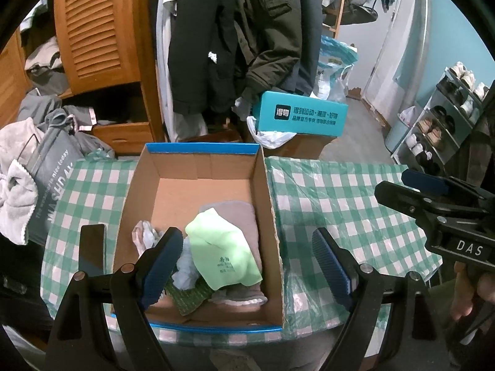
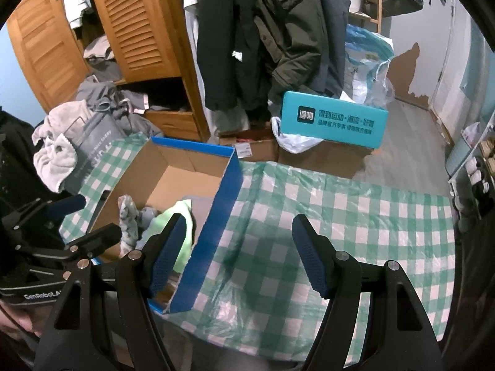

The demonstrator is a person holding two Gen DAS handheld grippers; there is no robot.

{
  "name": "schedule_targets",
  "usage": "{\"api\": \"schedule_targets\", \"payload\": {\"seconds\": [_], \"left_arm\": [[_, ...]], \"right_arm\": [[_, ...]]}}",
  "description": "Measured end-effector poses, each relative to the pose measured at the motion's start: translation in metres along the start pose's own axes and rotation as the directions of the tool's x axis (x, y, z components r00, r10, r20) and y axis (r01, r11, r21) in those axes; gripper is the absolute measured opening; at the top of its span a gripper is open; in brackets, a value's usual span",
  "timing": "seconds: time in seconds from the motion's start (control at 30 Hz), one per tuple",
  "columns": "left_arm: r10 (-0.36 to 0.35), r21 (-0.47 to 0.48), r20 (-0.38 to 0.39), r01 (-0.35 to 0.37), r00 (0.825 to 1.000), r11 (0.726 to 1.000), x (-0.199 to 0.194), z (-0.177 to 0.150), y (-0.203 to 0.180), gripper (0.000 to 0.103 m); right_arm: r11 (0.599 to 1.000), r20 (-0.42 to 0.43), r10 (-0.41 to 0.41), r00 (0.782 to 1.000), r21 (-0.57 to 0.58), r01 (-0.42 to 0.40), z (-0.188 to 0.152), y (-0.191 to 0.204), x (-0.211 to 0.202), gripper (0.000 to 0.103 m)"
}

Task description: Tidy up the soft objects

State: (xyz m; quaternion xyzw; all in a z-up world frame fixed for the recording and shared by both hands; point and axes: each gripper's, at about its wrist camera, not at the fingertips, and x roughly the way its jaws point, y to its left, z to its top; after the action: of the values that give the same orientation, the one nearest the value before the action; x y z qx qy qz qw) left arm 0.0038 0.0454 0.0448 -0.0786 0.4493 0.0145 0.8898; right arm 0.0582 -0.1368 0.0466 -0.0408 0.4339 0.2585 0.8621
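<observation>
An open cardboard box with blue rims stands on the green checked tablecloth. Soft things lie in its near half: a light green cloth on top of a pinkish folded towel, a pale blue piece, a dark green knit and a patterned sock. My left gripper hangs open over the box, holding nothing. Over the cloth, straddling the box's right wall, my right gripper stands open and empty; its fingers show at the right of the left wrist view.
A grey bag with a pale towel leans at the table's left. Behind are a teal box on cartons, hanging coats, a wooden wardrobe and a shoe rack at right. A dark flat object lies left of the box.
</observation>
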Motion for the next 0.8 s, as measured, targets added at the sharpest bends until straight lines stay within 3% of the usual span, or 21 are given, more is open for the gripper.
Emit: {"api": "schedule_targets", "payload": {"seconds": [0.8], "left_arm": [[-0.003,0.01,0.004,0.003,1.0,1.0,-0.0068,-0.0022,0.0,0.087]], "right_arm": [[1.0,-0.003,-0.004,1.0,-0.008,0.004,-0.0024,0.0037,0.0006,0.07]]}}
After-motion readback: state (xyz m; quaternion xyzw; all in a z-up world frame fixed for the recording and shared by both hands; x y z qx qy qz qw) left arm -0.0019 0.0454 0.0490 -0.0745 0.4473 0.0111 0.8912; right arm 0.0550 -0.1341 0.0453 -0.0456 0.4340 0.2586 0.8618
